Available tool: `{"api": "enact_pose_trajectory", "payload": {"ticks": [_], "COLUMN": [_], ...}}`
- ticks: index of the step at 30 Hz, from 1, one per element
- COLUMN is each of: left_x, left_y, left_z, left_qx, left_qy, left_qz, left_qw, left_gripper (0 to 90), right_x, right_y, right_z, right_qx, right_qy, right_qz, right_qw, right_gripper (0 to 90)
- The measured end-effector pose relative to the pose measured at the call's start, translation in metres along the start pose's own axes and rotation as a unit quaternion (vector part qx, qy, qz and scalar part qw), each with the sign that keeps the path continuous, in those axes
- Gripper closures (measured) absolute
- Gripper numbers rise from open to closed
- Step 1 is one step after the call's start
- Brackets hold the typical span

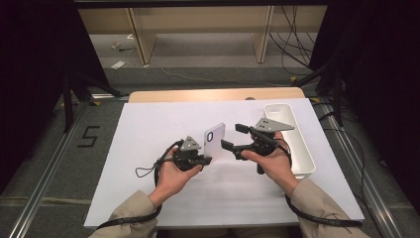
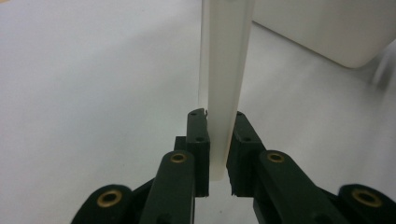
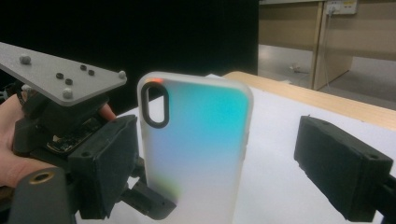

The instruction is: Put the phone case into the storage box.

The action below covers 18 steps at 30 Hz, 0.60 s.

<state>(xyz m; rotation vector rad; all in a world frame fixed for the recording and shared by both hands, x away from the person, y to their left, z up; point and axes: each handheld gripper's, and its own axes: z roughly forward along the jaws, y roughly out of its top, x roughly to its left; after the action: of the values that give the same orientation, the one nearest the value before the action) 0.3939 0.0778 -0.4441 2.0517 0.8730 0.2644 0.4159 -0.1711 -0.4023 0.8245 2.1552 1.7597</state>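
Note:
A pale translucent phone case (image 1: 215, 139) with an oval camera cut-out stands upright above the white table cover. My left gripper (image 1: 208, 157) is shut on its lower end. In the left gripper view both black jaws (image 2: 219, 135) pinch the thin edge of the case (image 2: 224, 70). My right gripper (image 1: 235, 137) is just right of the case, jaws wide apart and pointing left at it. In the right gripper view the case (image 3: 201, 149) stands in the gap of the right gripper (image 3: 226, 168), nearer the left pad (image 3: 109, 163), with neither pad pressing on it.
A long white tray (image 1: 292, 144) lies at the table's right side, close behind my right hand, and appears in the left gripper view (image 2: 327, 28). The white cover (image 1: 148, 148) spans the wooden table (image 1: 213, 94). Dark curtains and cables flank the table.

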Motion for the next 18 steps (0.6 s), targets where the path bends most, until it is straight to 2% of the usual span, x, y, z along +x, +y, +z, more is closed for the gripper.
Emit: {"api": "enact_pose_trajectory", "payload": {"ticks": [8, 18], "left_x": [-0.001, -0.007], "left_y": [0.001, 0.004], "left_z": [0.003, 0.006], "left_qx": [0.002, 0.0], "left_qy": [0.0, -0.001], "left_qz": [-0.005, -0.003], "left_qw": [1.0, 1.0], "left_gripper": [80.6, 80.6], "right_x": [0.005, 0.012], "right_y": [-0.002, -0.001], "right_z": [0.004, 0.016], "right_qx": [-0.002, -0.002], "right_qy": [-0.009, -0.033], "right_qz": [-0.001, 0.0], "right_qw": [1.0, 0.9995], "right_gripper": [10.5, 5.4]}}
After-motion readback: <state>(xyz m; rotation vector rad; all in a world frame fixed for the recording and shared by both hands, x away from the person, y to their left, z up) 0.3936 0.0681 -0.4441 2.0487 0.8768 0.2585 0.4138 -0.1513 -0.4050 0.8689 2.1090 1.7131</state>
